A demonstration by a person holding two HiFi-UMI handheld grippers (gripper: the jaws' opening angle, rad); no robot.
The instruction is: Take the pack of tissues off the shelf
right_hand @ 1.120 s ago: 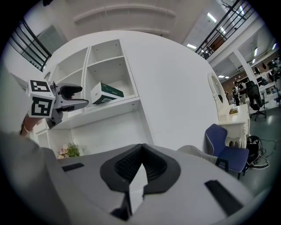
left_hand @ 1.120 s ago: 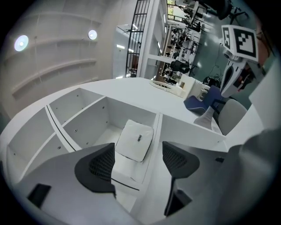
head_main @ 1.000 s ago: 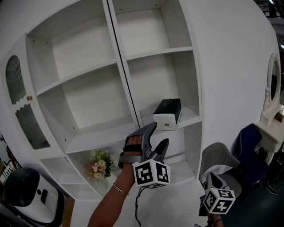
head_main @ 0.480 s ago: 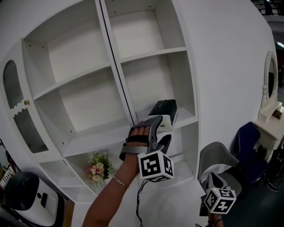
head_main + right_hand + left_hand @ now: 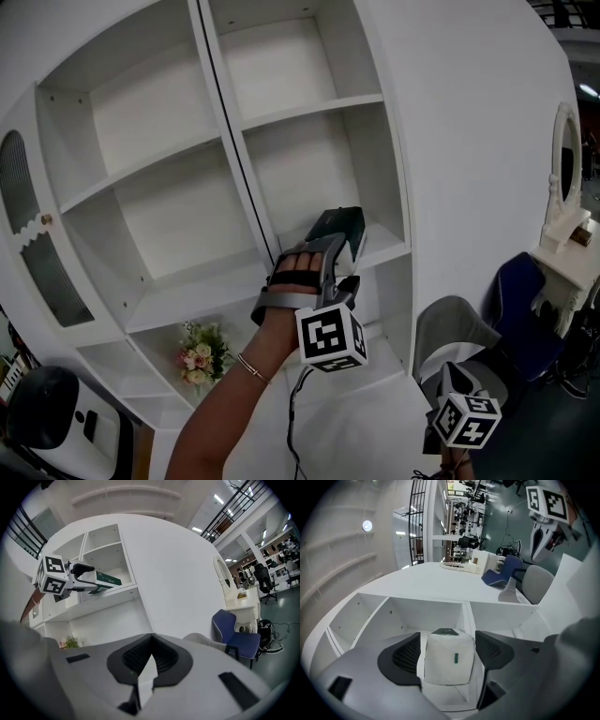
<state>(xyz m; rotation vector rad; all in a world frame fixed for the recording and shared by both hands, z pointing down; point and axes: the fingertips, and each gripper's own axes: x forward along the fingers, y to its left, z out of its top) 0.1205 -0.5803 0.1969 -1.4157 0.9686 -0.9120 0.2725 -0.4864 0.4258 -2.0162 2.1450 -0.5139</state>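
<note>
The pack of tissues [image 5: 339, 223], dark green on top with a white end, lies on the right-hand shelf [image 5: 384, 246] of a white cabinet. My left gripper [image 5: 345, 262] is raised to it, open. In the left gripper view the pack's white end [image 5: 447, 660] sits between the two pads, one pad close on each side, the pack resting on the shelf. My right gripper [image 5: 151, 637] is shut with nothing in it. It hangs low at the right, where its marker cube [image 5: 466, 419] shows in the head view.
The other shelves [image 5: 178, 159] hold nothing. A small bunch of flowers [image 5: 195, 361] stands on the lower left shelf. A grey chair [image 5: 450, 333], a blue chair [image 5: 525, 300] and a white dressing table with a mirror [image 5: 567, 178] are at the right.
My left gripper has moved up and forward to the shelf, and its jaws now stand on either side of the tissue pack. The right gripper has stayed low.
</note>
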